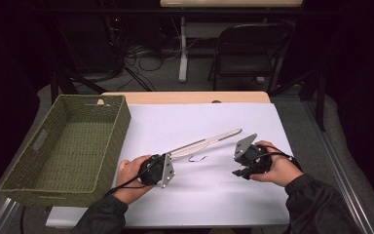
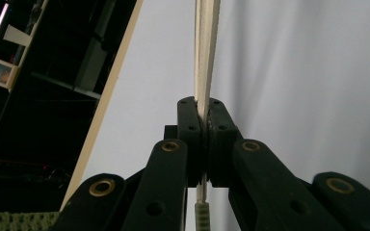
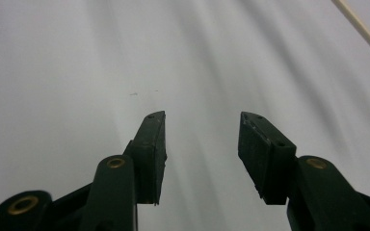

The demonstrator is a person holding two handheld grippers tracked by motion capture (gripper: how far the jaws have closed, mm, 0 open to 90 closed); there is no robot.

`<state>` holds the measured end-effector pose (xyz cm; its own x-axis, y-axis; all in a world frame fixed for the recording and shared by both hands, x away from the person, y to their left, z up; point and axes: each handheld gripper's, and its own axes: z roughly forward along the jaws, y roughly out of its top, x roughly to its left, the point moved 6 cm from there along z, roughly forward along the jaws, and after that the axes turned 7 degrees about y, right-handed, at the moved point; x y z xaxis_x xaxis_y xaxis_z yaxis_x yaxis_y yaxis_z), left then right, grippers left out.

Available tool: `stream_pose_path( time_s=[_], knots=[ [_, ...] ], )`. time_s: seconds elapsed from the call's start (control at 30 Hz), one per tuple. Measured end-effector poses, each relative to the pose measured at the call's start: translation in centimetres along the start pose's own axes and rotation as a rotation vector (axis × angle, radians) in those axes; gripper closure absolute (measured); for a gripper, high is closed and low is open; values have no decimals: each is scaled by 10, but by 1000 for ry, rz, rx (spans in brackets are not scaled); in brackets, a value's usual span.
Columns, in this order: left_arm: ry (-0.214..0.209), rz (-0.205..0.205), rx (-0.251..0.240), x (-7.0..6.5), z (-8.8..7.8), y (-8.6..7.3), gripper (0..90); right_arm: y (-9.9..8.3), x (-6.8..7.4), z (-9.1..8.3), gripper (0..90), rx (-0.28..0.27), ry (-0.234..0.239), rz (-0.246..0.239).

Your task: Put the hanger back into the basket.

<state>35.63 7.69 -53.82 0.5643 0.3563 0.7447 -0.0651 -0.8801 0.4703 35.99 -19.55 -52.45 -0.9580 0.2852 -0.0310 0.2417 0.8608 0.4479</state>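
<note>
1. Nearest the high cam: person's two dark sleeves (image 1: pixel 316 204) coming in at 6 o'clock, each hand w/ a gripper over the white sheet (image 1: pixel 199 195) covering the table.
2. Left gripper (image 1: pixel 161 168) sits at approx 7 o'clock of the sheet's middle; grey plate faces the cam; cable trails back over the left hand (image 1: pixel 132 173).
3. Left gripper view: jaws pressed together, clamped on the near end of a long pale flat stick (image 2: pixel 206 53); the stick runs straight up to 12 o'clock betw. the pads (image 2: pixel 191 126); a short bit pokes out below the pads, toward 6.
4. High view: same stick (image 1: pixel 205 142) runs from the left gripper toward 2 o'clock, far tip near the sheet's centre; can't tell if the far tip rests on the sheet or is lifted off it.
5. Small dark thin curl (image 1: pixel 197 158) lies on the sheet just beside the stick, at its 5 o'clock side; too small to say what it is.
6. Right gripper (image 1: pixel 246 171) at approx 4 o'clock of the sheet's middle, held in the right hand (image 1: pixel 278 168); well apart from the stick's tip.
7. Right gripper view: jaws apart, nothing betw. them, bare sheet beyond; a pale stick edge (image 3: pixel 361 31) crosses the corner at 1 o'clock.
8. Green woven basket (image 1: pixel 65 105) at 9 o'clock, beside the sheet's left edge; nothing visible inside.
9. Past the table at 12–1 o'clock: dark folding chair (image 1: pixel 251 48), cables on the floor (image 1: pixel 146 61).
</note>
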Motion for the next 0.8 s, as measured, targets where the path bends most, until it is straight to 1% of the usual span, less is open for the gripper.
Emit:
stream_pose_path(
  time_s=[0.03, 0.07, 0.1, 0.13, 0.17, 0.2, 0.23, 0.27, 0.3, 0.33, 0.37, 0.4, 0.43, 0.47, 0.5, 0.53, 0.57, 0.63, 0.67, 0.73, 0.8],
  knots=[
    [7, 7, 6, 2, -2, 2, 874, -1, 0, -2, 528, 11, -2, -7],
    [13, -5, 8, 2, -3, 4, 875, -1, 1, -1, 527, -13, 0, 3],
    [12, -6, 18, 3, -5, 6, 874, -1, 0, -2, 526, -10, -1, -4],
    [20, -1, 29, 5, -7, 7, 875, -2, 1, -2, 524, -28, -4, 9],
    [19, -8, 33, 6, -8, 9, 874, -3, 1, -4, 524, -10, -3, 2],
    [21, -16, 37, 8, -9, 11, 874, -4, 2, -3, 523, -28, -11, 10],
    [26, -15, 41, 9, -11, 12, 874, -5, 2, -4, 521, -33, -15, 9],
    [29, -15, 45, 11, -12, 13, 874, -6, 3, -6, 519, -19, -8, 16],
    [34, -17, 48, 12, -13, 15, 874, -6, 3, -6, 518, -39, -17, 6],
    [41, -5, 57, 14, -15, 16, 874, -7, 3, -7, 518, -31, -20, 10],
    [44, -2, 62, 16, -16, 17, 874, -7, 4, -6, 517, -50, -21, 11],
    [45, -11, 63, 17, -17, 18, 874, -8, 4, -6, 516, -48, -21, 10],
    [46, -9, 63, 18, -17, 19, 874, -9, 4, -7, 515, -25, -18, 5],
    [45, -16, 63, 19, -18, 20, 874, -9, 4, -6, 514, -50, -29, 12],
    [45, -6, 70, 21, -19, 21, 874, -10, 4, -6, 513, -48, -30, 12],
    [43, -5, 69, 21, -20, 21, 874, -10, 4, -6, 513, -41, -28, 8],
    [41, -2, 70, 21, -20, 21, 874, -11, 5, -6, 513, -47, -30, 8],
    [23, 3, 85, 22, -20, 20, 874, -11, 5, -5, 513, -47, -29, 13],
    [14, -18, 85, 22, -19, 20, 874, -11, 5, -5, 513, -44, -30, 10],
    [-4, -40, 94, 24, -19, 19, 874, -12, 5, -4, 513, -42, -28, 10],
    [-40, -89, 96, 26, -18, 19, 874, -12, 5, -4, 513, -39, -34, 15]
  ],
)
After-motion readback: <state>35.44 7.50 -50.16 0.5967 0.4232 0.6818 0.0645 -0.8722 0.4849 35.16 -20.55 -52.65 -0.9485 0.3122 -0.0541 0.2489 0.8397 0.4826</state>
